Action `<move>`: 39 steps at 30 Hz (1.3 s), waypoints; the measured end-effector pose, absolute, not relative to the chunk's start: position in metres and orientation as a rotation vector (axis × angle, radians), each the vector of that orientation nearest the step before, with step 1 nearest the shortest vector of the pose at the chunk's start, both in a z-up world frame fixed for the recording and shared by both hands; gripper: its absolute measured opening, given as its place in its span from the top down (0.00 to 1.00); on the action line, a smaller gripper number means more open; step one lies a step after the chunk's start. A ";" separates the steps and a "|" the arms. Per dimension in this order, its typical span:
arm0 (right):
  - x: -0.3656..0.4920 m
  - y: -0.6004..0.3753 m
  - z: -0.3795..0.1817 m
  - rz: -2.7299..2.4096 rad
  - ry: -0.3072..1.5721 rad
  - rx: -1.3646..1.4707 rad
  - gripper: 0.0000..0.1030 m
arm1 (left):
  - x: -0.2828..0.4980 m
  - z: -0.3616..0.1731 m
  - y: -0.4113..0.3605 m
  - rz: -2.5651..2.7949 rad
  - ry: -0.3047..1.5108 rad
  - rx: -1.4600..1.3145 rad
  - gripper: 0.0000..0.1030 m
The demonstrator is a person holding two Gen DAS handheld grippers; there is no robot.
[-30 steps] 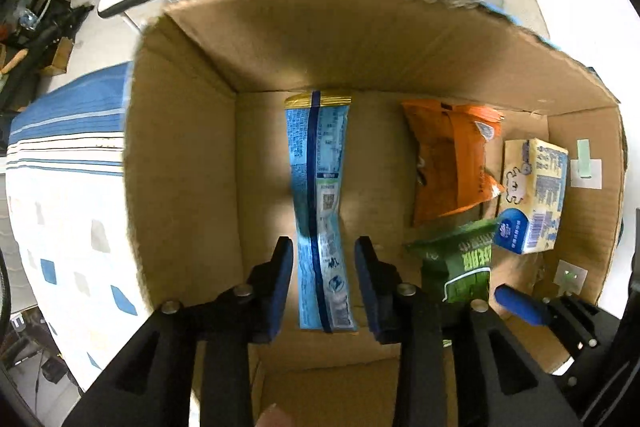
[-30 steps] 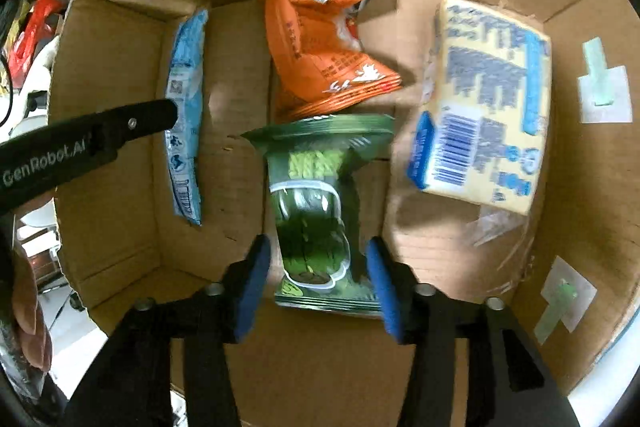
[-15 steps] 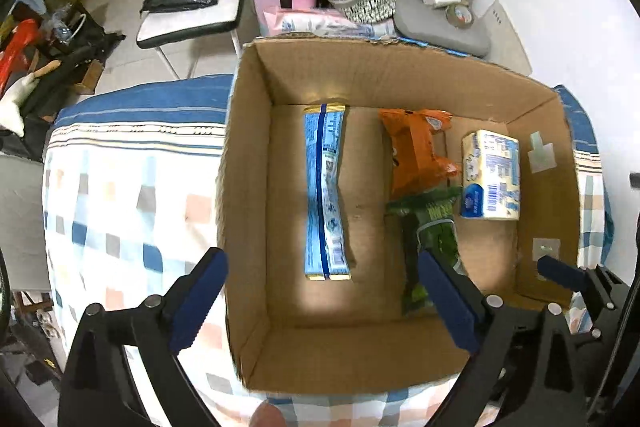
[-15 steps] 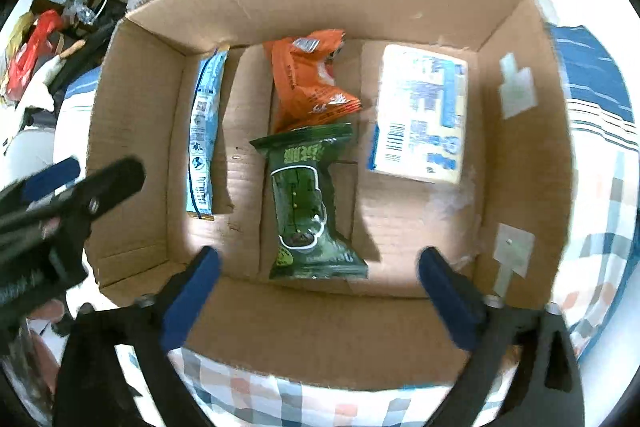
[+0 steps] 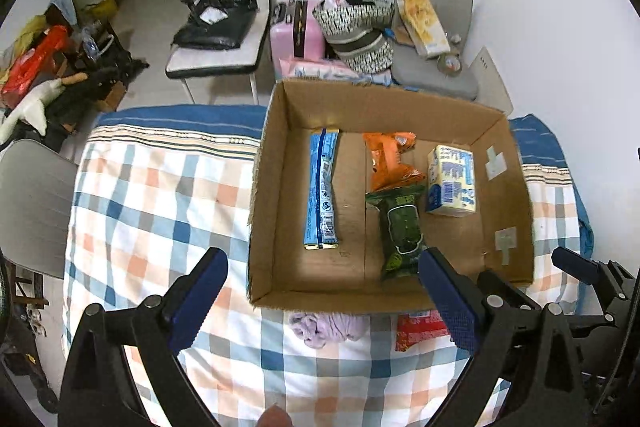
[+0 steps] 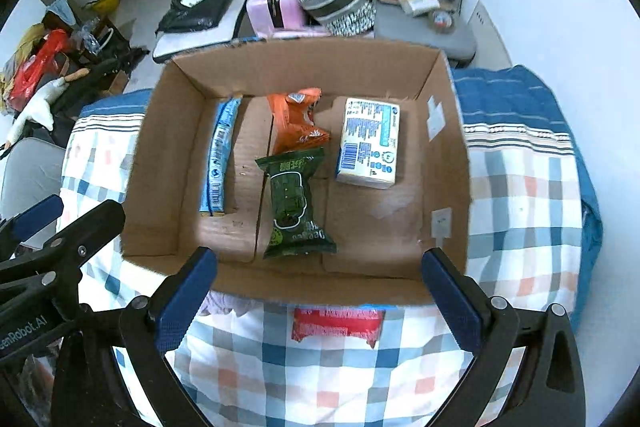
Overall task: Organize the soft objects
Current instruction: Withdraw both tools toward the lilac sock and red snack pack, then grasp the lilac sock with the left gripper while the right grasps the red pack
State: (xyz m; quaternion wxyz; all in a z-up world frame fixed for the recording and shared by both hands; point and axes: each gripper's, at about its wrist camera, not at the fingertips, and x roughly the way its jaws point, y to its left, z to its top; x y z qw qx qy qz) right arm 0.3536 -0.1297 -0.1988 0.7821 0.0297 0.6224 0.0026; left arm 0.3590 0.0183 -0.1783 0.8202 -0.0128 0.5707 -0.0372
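Observation:
An open cardboard box (image 5: 280, 283) (image 6: 168, 131) stands on a checked cloth. Inside lie a long blue packet (image 5: 322, 187) (image 6: 219, 159), an orange packet (image 5: 390, 159) (image 6: 298, 121), a green packet (image 5: 402, 227) (image 6: 294, 203) and a yellow-white pack (image 5: 451, 181) (image 6: 370, 143). My left gripper (image 5: 324, 301) is open and empty, held above the box's near edge. My right gripper (image 6: 318, 293) is open and empty, also above the near edge. A lilac cloth (image 5: 326, 327) (image 6: 222, 305) and a red packet (image 5: 420, 329) (image 6: 336, 325) lie on the cloth just in front of the box.
The checked cloth (image 5: 160, 195) (image 6: 520, 195) spreads to both sides of the box. Behind it stand a white chair with a black bag (image 5: 218, 15), a pink case (image 5: 296, 31), a patterned bag (image 5: 358, 31) and a grey chair (image 5: 436, 39). Clutter lies on the floor at far left (image 5: 44, 67).
Both grippers opened wide, let go of the blue and green packets, and pulled up and back out of the box. The packets stay lying in the box.

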 end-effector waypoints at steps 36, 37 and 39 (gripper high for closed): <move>0.231 -0.178 -0.359 0.413 1.670 0.519 0.49 | 0.266 -0.301 0.043 0.072 1.485 -0.205 0.05; 0.228 -0.172 -0.349 0.412 1.632 0.414 0.45 | 0.266 -0.302 0.044 0.076 1.484 -0.208 0.05; 0.230 -0.159 -0.336 0.392 1.560 0.204 0.07 | 0.265 -0.305 0.045 0.083 1.488 -0.211 0.05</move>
